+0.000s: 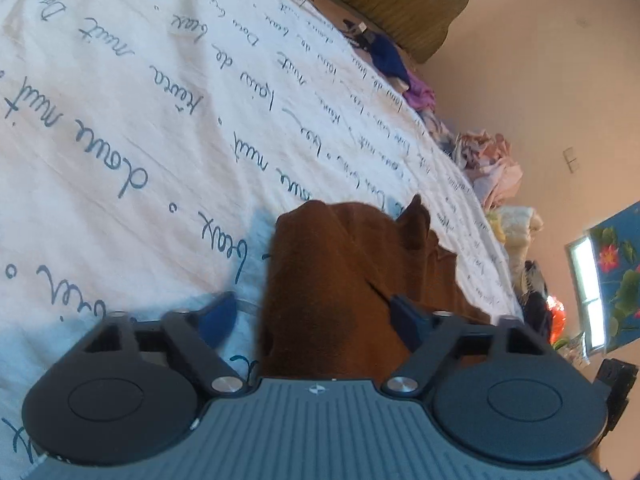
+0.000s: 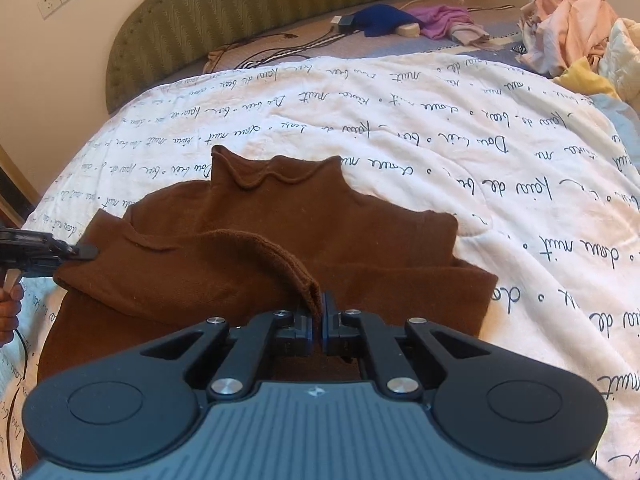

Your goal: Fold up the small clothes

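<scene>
A brown turtleneck sweater (image 2: 280, 224) lies flat on a white quilt (image 2: 500, 152) printed with blue script, collar pointing away. One sleeve is folded across its body. My right gripper (image 2: 322, 312) is shut on that sleeve's cuff end, low over the sweater's middle. In the left wrist view my left gripper (image 1: 312, 316) is open, fingers wide apart, with a raised fold of the brown sweater (image 1: 340, 272) between them and not pinched. From the right wrist view, the left gripper (image 2: 86, 252) sits at the sweater's left edge.
A heap of pink, white and yellow clothes (image 2: 568, 28) lies at the far right of the bed. Blue and purple garments (image 2: 384, 18), a charger and cables rest near the green headboard (image 2: 280, 4). A hand (image 2: 8, 312) shows at the left edge.
</scene>
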